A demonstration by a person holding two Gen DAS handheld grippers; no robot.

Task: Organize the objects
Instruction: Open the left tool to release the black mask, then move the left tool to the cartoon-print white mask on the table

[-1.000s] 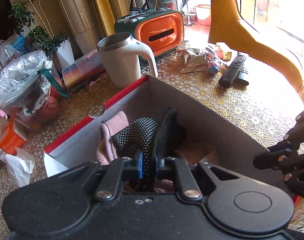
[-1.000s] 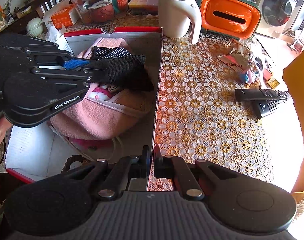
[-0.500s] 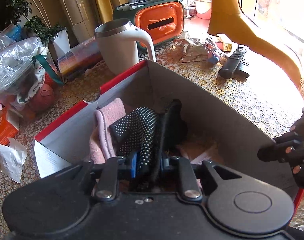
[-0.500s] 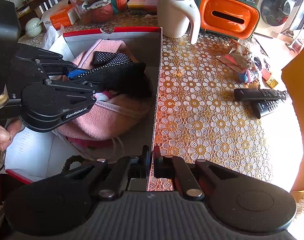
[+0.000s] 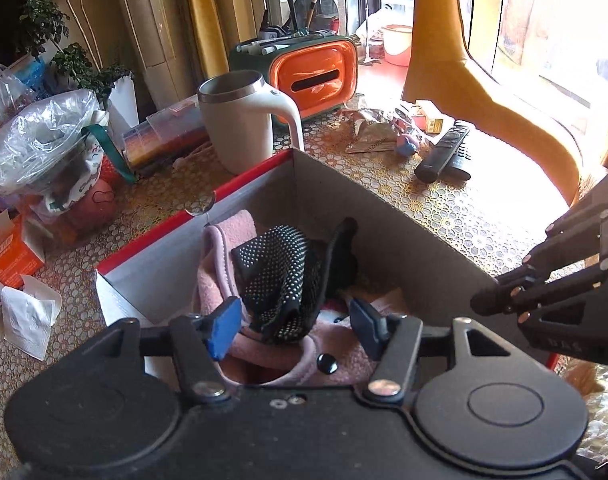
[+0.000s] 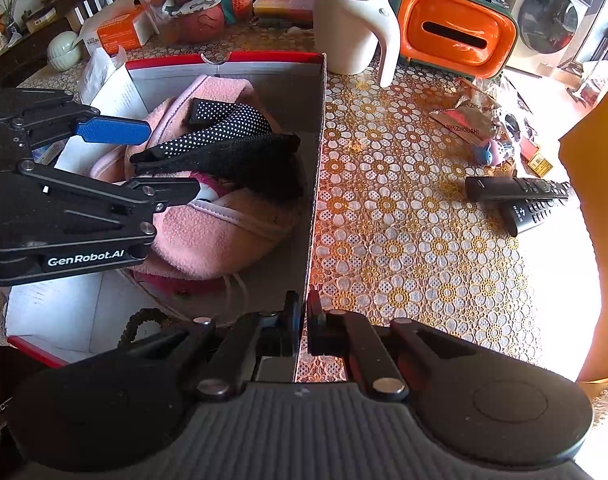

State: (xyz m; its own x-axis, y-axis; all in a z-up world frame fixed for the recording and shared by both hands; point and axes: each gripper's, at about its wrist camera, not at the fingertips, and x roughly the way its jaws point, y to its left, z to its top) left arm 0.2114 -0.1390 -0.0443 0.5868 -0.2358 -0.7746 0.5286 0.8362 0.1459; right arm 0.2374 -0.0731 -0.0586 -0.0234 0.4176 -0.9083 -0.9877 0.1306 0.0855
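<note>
A black glove with white dots (image 5: 279,276) lies on a pink fleece item (image 5: 223,248) inside a grey cardboard box with a red rim (image 5: 384,240). My left gripper (image 5: 293,326) hovers just above it, jaws opening; the glove's cuff sits between the pads, which do not press on it. From the right wrist view the glove (image 6: 223,148) rests free on the pink fleece (image 6: 207,236), with the left gripper (image 6: 155,162) spread around its near end. My right gripper (image 6: 304,320) is shut on the box's side wall (image 6: 314,184); it also shows as the right gripper (image 5: 488,300) at the box rim.
Beyond the box stand a cream mug (image 5: 239,128) and an orange tissue holder (image 5: 316,76). Two black remotes (image 6: 516,196), a snack wrapper (image 6: 464,120) and a small toy lie on the patterned tablecloth to the right. A plastic bag (image 5: 43,140), an orange carton and tissues crowd the left.
The left gripper's jaws have spread apart and let go of the black glove, which now lies on the pink fleece. The left gripper has drawn back and up a little. The right gripper has not moved.
</note>
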